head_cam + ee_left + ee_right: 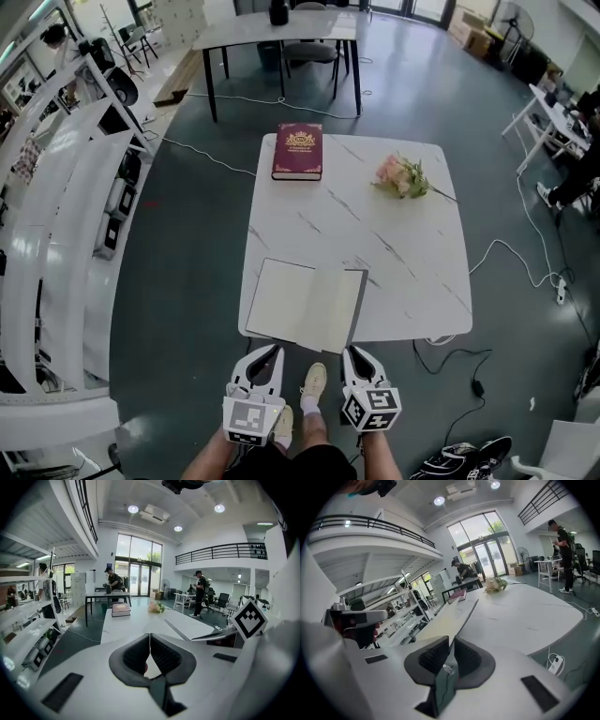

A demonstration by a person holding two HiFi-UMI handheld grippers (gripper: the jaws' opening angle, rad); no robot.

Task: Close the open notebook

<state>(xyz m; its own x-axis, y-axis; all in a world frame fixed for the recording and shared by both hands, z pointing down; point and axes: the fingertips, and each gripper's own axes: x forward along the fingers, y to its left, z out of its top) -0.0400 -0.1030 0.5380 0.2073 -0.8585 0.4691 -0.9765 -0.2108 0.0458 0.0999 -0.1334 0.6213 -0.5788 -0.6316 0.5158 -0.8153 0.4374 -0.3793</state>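
The open notebook (305, 305) lies at the near edge of the white marble table (403, 272), its cream pages facing up. Its right-hand cover (454, 616) is raised off the table, and my right gripper (360, 354) is shut on that cover's near edge, the thin board running between the pads (451, 646). From the left gripper view the lifted cover (206, 634) shows at the right, slanting above the tabletop. My left gripper (265, 353) hangs just off the table's near edge, by the notebook's left half. Its pads (150, 644) meet with nothing between them.
A dark red book (298, 150) lies at the table's far left and a bunch of pink flowers (403, 175) at the far right. White shelving (56, 234) runs along the left. Another table (281, 33) stands behind, and cables (506, 253) trail on the floor.
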